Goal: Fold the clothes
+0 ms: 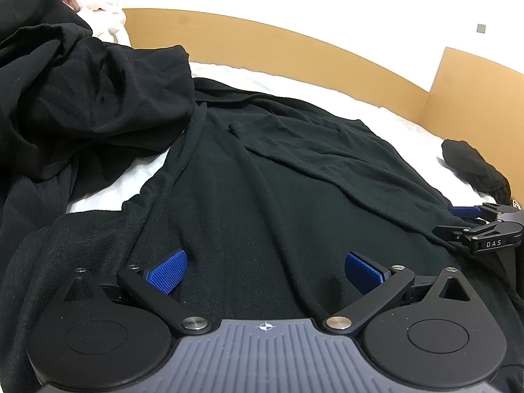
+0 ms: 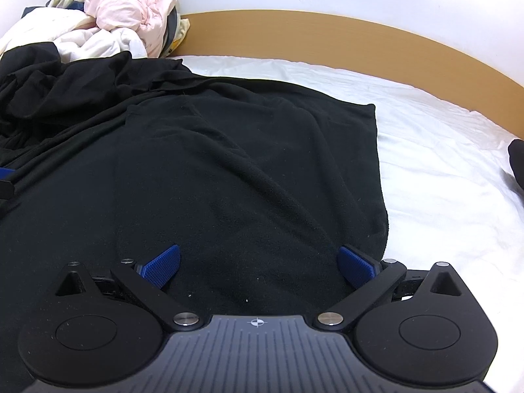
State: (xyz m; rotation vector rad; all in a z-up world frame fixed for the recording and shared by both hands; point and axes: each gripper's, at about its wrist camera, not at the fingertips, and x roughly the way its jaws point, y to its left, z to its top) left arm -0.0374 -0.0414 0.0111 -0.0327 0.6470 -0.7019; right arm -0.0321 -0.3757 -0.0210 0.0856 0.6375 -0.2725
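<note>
Black garment [image 2: 229, 170] lies under the wide-open, empty right hand-held gripper [image 2: 258, 262].

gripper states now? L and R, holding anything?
Left gripper: open, holding nothing, over the black garment.
Right gripper: open wide, holding nothing, over the same garment.

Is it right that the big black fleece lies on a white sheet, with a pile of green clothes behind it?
Not quite. The pile behind the black fleece is pink and white, not green, as the right wrist view shows. The sheet is white.
</note>
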